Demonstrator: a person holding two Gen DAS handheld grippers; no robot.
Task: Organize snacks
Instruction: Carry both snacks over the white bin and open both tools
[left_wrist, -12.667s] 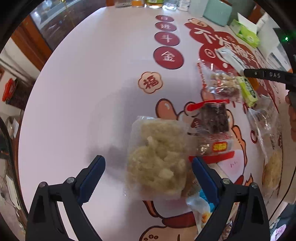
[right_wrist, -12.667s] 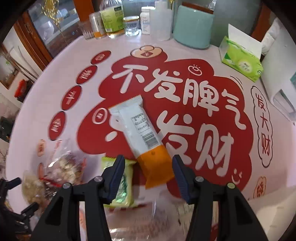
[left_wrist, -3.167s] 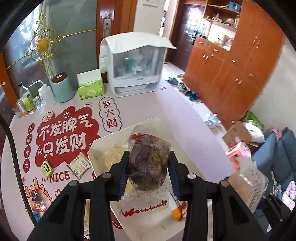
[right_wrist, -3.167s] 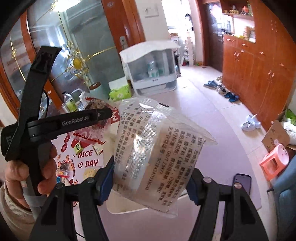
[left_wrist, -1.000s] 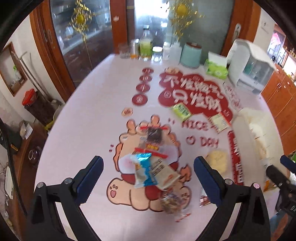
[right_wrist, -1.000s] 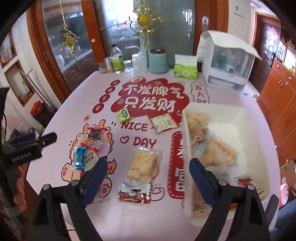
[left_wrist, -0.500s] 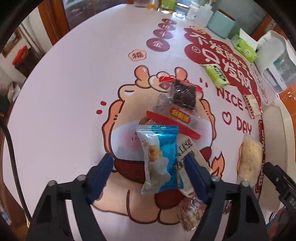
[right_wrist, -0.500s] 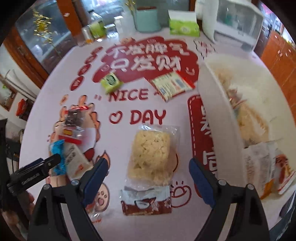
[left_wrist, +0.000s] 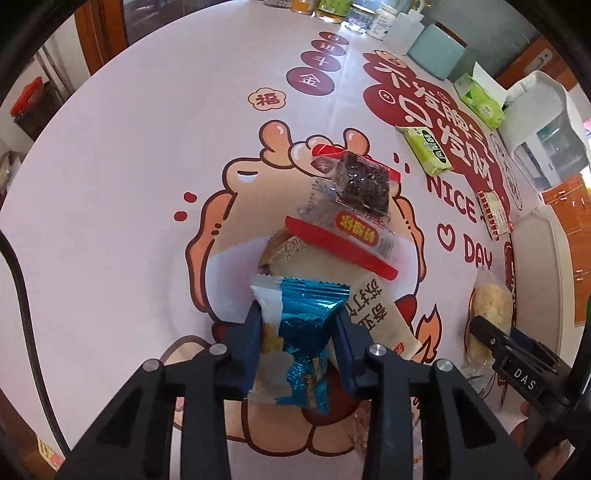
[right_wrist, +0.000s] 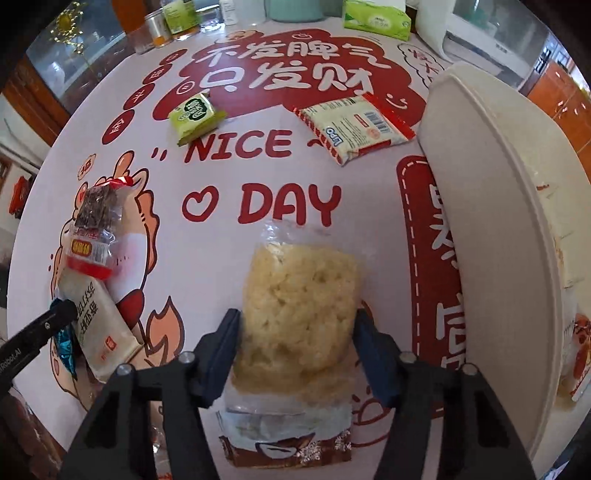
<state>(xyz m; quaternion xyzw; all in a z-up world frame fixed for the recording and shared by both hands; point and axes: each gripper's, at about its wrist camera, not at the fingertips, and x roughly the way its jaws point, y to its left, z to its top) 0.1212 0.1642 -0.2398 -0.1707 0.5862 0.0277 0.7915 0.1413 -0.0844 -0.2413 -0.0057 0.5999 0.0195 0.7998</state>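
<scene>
Both grippers have dropped: left gripper (left_wrist: 300, 341) closing on blue packet (left_wrist: 301, 339); right gripper (right_wrist: 297, 350) closing around rice-cake bag (right_wrist: 299, 306), contact unclear.

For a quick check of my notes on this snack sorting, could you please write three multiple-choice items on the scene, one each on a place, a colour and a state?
1. Where does the green snack pack lie?
A. on the table, above the word NICE
B. inside the white bin
C. between the right jaws

2. What colour is the wrapper between the left jaws?
A. green
B. shiny blue
C. orange

3. What lies between the right jaws?
A. nothing
B. a glass bottle
C. the clear bag of pale yellow puffed snack

Answers: 1 A, the pack rests on the printed table cover, apart from the white bin. 2 B, blue foil shows in the left gripper. 3 C, the right gripper is closing around the bag.
</scene>
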